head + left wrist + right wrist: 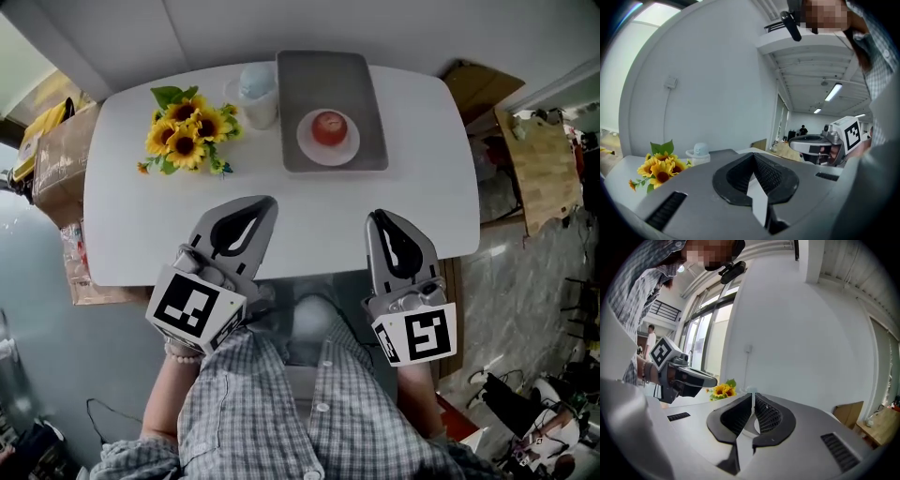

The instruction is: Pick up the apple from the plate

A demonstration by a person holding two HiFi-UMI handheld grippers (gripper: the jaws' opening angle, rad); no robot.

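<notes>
Apple was red, on white plate. Tray was plain grey; table white. Sunflowers were yellow with brown centres and green leaves. Left gripper and right gripper were grey with black pads. Marker cubes bore black-and-white square patterns. Shirt was grey-white checked. Cardboard box was brown.

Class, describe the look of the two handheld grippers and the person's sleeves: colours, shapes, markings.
The left gripper and right gripper are grey wedge-shaped shells that taper forward, each with a black teardrop opening lined by ribbed pads. Each carries a white cube with black square markers at its rear. The person wears a grey-and-white checked shirt and a beaded bracelet on the left wrist.
</notes>
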